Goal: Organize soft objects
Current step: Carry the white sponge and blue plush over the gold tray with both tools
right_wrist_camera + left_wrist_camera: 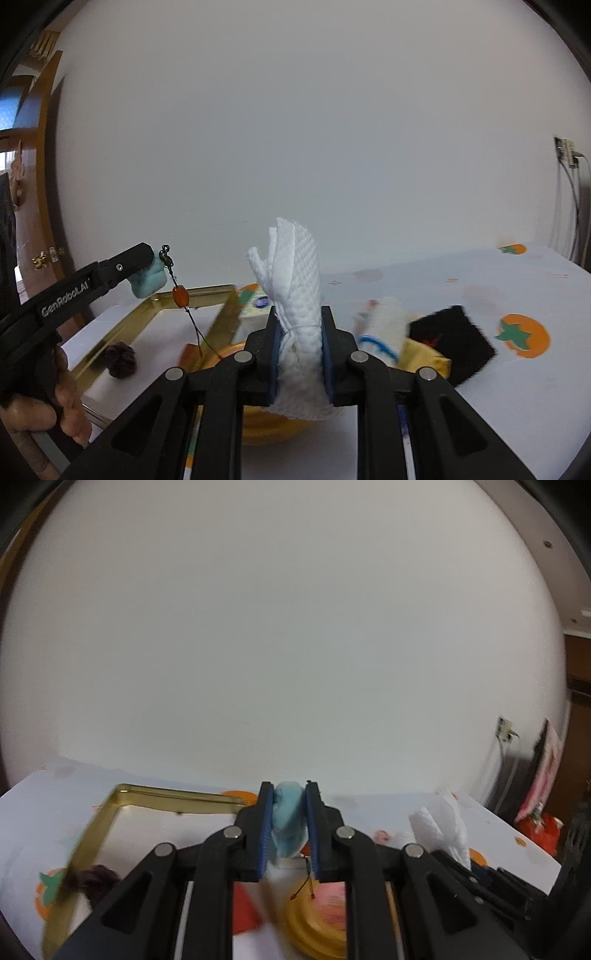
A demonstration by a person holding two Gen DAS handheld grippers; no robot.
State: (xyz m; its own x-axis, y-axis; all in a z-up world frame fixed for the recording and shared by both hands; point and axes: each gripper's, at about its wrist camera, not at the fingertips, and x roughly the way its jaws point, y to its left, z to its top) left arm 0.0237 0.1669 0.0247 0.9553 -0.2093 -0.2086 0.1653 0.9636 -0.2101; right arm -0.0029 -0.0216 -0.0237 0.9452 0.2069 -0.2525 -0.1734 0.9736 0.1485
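- Above the tabletop (424,291), both loads airborne; best carried level toward the gold tray (122,797), then lowered before release.
- Left claw (289,819): narrow, clamped on a pale blue soft lump (290,812) with a beaded cord (180,295) dangling.
- Right claw (300,343): narrow, squeezing a white foam net bundle (295,280).

Pale-blue soft lump (289,818), white netted foam (298,280), gold tray (173,797), persimmon-printed white cloth (522,334).

White wall (295,129) behind; wall socket (565,151) with cables at far right. Wooden door frame (44,177) at left. Surface cloth (517,295) printed with orange persimmons (522,336).
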